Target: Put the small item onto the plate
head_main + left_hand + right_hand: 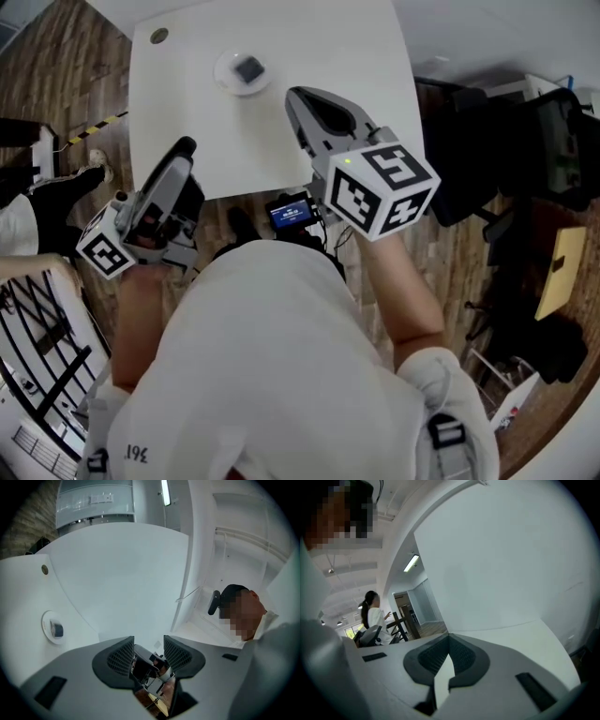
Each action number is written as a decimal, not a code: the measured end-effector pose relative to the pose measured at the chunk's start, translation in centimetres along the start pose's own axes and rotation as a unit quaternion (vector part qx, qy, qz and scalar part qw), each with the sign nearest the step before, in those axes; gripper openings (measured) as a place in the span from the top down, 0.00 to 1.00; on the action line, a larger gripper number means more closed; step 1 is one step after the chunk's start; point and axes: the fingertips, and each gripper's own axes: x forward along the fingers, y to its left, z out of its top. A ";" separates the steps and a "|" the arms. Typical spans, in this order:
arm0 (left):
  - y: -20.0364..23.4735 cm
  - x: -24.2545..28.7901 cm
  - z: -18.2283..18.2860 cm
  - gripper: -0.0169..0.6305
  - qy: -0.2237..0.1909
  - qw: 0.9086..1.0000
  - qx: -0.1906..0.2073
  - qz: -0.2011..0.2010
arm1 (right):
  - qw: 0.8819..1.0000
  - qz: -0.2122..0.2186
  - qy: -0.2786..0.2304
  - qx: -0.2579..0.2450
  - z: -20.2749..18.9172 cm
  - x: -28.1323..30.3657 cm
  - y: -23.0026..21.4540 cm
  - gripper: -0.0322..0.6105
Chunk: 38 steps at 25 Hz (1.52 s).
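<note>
- Small dark grey squarish item (249, 68): lies in a round white plate (228, 79) on the white square worktop (356, 56), ahead of both hand-held grippers and apart from them. Too small to tell what it is.
- Left hand-held gripper (148, 651): jaws narrowly apart, gripping nothing.
- Right hand-held gripper (449, 641): jaws together, empty.

The small item (249, 68) is a dark grey, square-edged block lying flat at the centre of the plate (225, 77). The plate is round and white. It rests on the worktop (281, 150), ahead and left of the fingers (300, 112) of the right gripper (292, 92), not touching them.
</note>
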 end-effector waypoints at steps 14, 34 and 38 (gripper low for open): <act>-3.0 -1.9 -1.5 0.67 -0.005 1.000 0.001 -0.014 | 0.999 0.036 -0.025 -0.032 1.0 -4.0 3.6 0.95; -5.7 -3.1 -0.9 0.67 -0.007 1.000 0.016 -0.026 | 0.997 0.050 -0.057 -0.031 3.2 -5.3 6.3 0.95; -5.9 -3.3 -1.9 0.67 -0.006 1.000 0.015 -0.024 | 0.996 0.051 -0.060 -0.033 2.8 -5.9 6.4 0.95</act>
